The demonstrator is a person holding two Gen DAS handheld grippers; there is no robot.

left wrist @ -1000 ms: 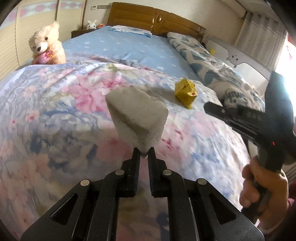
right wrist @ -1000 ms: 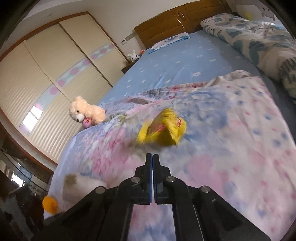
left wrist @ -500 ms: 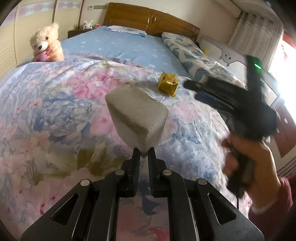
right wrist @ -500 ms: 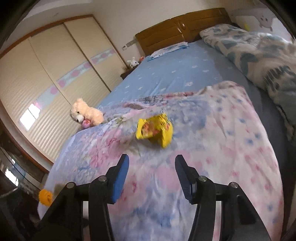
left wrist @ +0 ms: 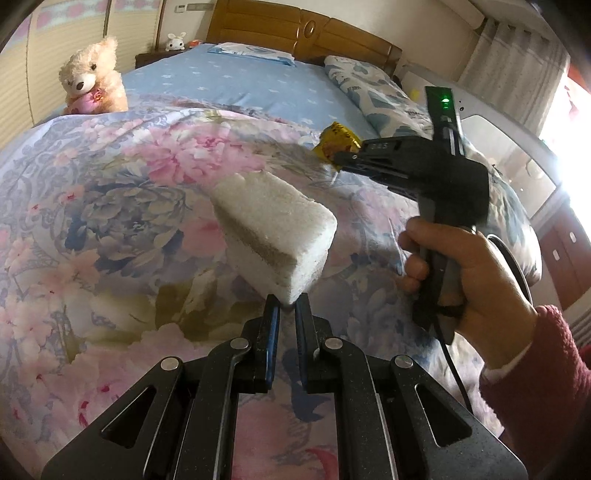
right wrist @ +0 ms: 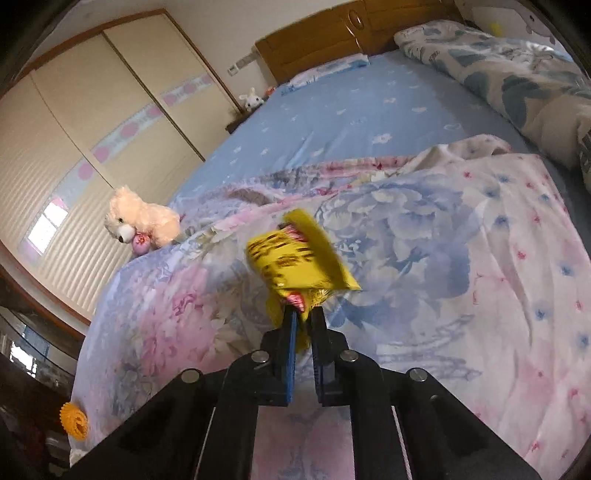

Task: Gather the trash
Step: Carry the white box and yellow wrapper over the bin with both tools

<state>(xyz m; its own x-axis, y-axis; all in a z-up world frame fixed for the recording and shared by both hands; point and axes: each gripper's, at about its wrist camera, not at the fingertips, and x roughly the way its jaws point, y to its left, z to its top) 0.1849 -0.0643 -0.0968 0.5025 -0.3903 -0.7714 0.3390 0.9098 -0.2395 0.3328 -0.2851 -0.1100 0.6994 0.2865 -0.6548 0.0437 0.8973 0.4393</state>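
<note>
My left gripper is shut on a corner of a white foam block and holds it above the floral quilt. My right gripper is shut on a crumpled yellow wrapper and holds it just above the quilt. In the left wrist view the right gripper reaches in from the right, held by a hand in a red sleeve, with the yellow wrapper at its fingertips.
A cream teddy bear sits at the quilt's far left edge, also in the right wrist view. Blue sheet, folded patterned duvet and wooden headboard lie beyond. An orange round object sits low left.
My right gripper opened, moved onto the yellow wrapper and shut on it; the wrapper now hangs from its fingers. My left gripper kept holding the foam block.
</note>
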